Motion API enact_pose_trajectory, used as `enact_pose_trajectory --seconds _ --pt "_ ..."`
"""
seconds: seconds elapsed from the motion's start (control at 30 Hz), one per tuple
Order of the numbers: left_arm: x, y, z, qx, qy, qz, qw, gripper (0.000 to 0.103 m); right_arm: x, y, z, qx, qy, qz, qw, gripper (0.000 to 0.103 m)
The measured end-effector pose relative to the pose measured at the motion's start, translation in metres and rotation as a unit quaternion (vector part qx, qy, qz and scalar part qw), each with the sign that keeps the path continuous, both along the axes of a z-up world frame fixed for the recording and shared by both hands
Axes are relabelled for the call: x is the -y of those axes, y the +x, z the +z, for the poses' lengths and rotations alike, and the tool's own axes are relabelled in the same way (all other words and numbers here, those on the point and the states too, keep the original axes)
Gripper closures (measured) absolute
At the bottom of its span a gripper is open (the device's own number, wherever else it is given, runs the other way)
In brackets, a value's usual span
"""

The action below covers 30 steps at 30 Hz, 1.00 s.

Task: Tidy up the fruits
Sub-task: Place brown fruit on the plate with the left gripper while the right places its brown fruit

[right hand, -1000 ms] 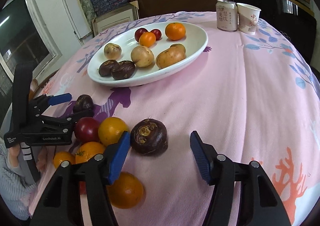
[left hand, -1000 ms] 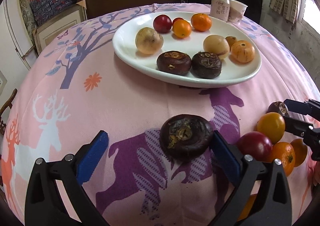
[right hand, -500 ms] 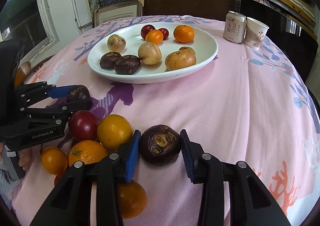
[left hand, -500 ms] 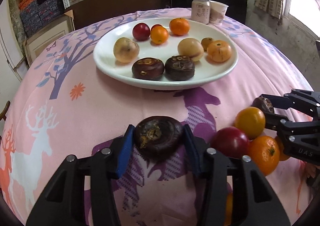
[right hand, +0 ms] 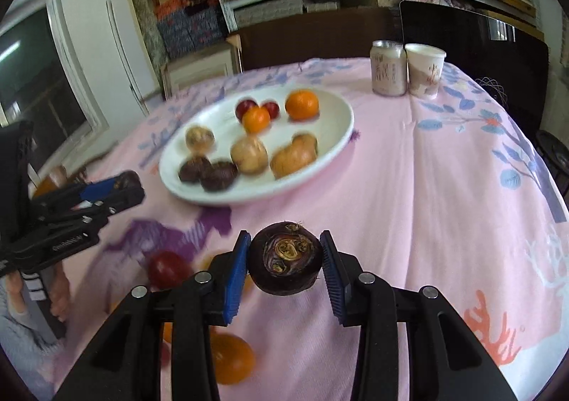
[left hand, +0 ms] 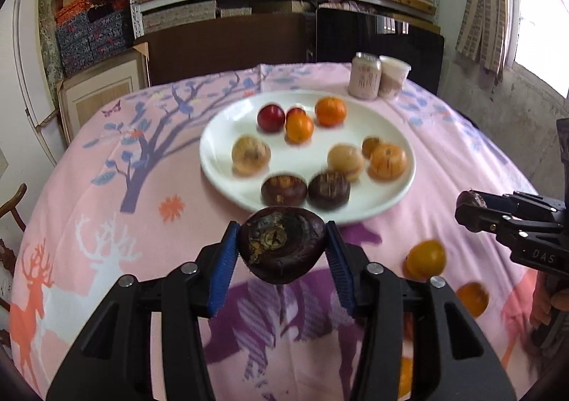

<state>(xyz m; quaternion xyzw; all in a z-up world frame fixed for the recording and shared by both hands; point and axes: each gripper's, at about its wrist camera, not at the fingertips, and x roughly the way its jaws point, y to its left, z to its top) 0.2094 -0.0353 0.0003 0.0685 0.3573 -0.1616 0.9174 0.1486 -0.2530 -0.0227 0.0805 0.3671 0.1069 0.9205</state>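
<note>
My left gripper point(left hand: 282, 228) is shut on a dark brown round fruit point(left hand: 282, 248), its blue pads pressing both sides, and holds it above the pink cloth. My right gripper point(right hand: 285, 237) is likewise shut on a second dark brown fruit point(right hand: 284, 260), also off the cloth. Beyond both lies a white oval plate point(left hand: 220, 138) with several fruits: oranges, red ones, pale ones and two dark brown ones. In the right wrist view the left gripper point(right hand: 129, 184) shows at the left. The right gripper point(left hand: 469, 209) appears at the right edge of the left wrist view.
Loose fruits lie on the cloth between the grippers: an orange point(left hand: 425, 258), another orange point(left hand: 471, 298), a red fruit point(right hand: 167, 269). A drinks can point(right hand: 387, 68) and a paper cup point(right hand: 425, 70) stand behind the plate. Shelves and boxes fill the background.
Both grippers closed from wide open onto their dark brown fruits and then rose, lifting the fruits off the cloth. The views now look at the plate from higher up.
</note>
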Motion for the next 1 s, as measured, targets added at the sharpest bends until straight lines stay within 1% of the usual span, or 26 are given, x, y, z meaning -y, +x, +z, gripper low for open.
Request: enact_pose_trajectory --seconds 0.03,0.13,0.17,0.23,0.33,0.43,0.47,0.5,0.53,0.6,0.7,0.83,1.0 --pt "0.003 0.008 0.006 0.004 0.002 0.001 1.0 0.055 0.0 0.005 0.008 0.005 0.005 0.001 1.0 0.063" --pt "0.016 0.036 0.015 0.005 0.003 0.007 1.0 0.055 -0.01 0.032 0.032 0.02 -0.021 0.002 1.0 0.063" --pt "0.019 0.044 0.017 0.003 0.002 0.008 1.0 0.055 -0.014 0.046 0.039 0.022 -0.03 0.001 0.999 0.063" --pt "0.027 0.064 0.015 0.0 0.001 0.013 0.9999 0.055 -0.019 0.071 0.044 0.021 -0.033 -0.003 0.999 0.063" --pt "0.033 0.093 0.005 -0.011 -0.003 0.022 0.9997 0.055 -0.026 0.107 0.036 0.02 -0.037 -0.018 0.999 0.063" --pt "0.035 0.112 -0.006 -0.026 -0.011 0.025 0.9993 0.054 -0.03 0.132 0.021 0.004 -0.031 -0.023 0.999 0.061" --pt "0.035 0.114 -0.008 -0.024 -0.017 0.025 0.9993 0.051 -0.03 0.137 0.018 0.001 -0.024 -0.02 1.0 0.056" --pt "0.034 0.113 -0.009 -0.018 -0.02 0.024 0.9993 0.041 -0.028 0.138 0.017 0.006 -0.017 -0.022 1.0 0.044" --pt "0.034 0.111 -0.008 -0.012 -0.021 0.018 0.9995 0.033 -0.028 0.136 0.018 0.012 -0.015 -0.026 0.999 0.04" --pt "0.034 0.106 -0.007 0.004 -0.016 0.015 0.9997 0.028 -0.027 0.13 0.019 0.014 -0.018 -0.016 1.0 0.038" --pt "0.034 0.098 -0.008 0.007 -0.012 0.013 0.9998 0.026 -0.026 0.12 0.02 0.016 -0.019 -0.014 1.0 0.038" --pt "0.033 0.082 -0.01 0.016 0.007 0.017 0.9997 0.026 -0.024 0.104 0.018 0.014 -0.017 -0.015 1.0 0.037" --pt "0.025 0.056 -0.008 0.018 0.003 0.023 0.9996 0.024 -0.014 0.066 0.013 0.016 -0.013 -0.022 1.0 0.036"
